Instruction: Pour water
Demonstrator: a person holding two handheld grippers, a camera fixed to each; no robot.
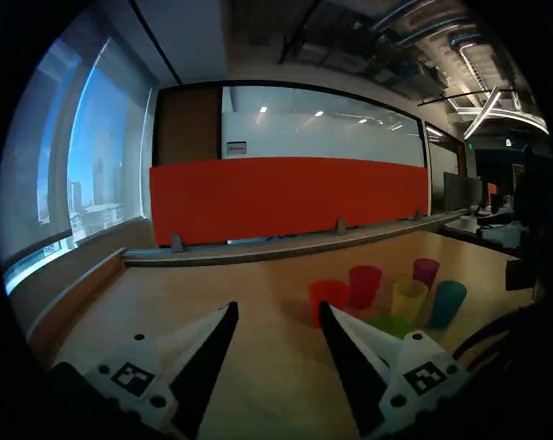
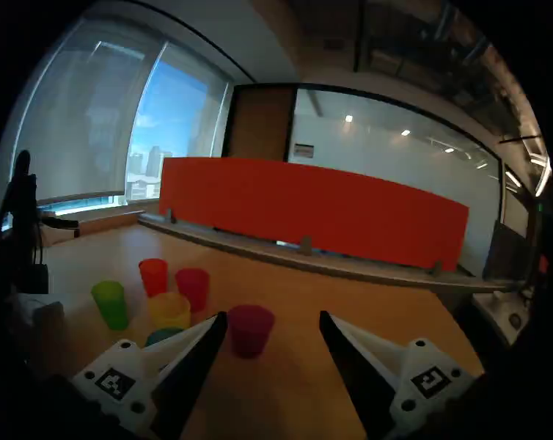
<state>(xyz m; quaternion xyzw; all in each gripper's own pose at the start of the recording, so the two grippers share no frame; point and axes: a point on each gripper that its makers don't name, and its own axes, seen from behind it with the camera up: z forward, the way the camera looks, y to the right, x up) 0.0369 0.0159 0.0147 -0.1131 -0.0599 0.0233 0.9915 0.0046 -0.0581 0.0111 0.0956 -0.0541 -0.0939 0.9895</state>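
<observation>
- Currently, left gripper (image 1: pixel 278 306): fingers spread apart, empty, over the wooden table (image 1: pixel 203 293).
- Coloured cups: clustered ahead, right of its fingers; orange cup (image 1: pixel 328 292) just behind the right fingertip, green cup (image 1: pixel 391 325) beside that finger.
- Right gripper (image 2: pixel 273 317): fingers apart, empty; magenta cup (image 2: pixel 250 330) seen in the gap, close to the left finger.

I had the right gripper (image 2: pixel 271 317) over the wooden bench (image 2: pixel 284 400), its jaws spread wide apart. Just beyond the fingertip on the view's left stood a magenta cup (image 2: pixel 249 331), upright. Farther left clustered a yellow cup (image 2: pixel 169 309), a red cup (image 2: pixel 193 286), an orange cup (image 2: pixel 153 275) and a green cup (image 2: pixel 111 303). A teal cup (image 2: pixel 161 336) was mostly hidden behind that finger. An orange divider (image 2: pixel 313 209) ran along the bench's far side.
</observation>
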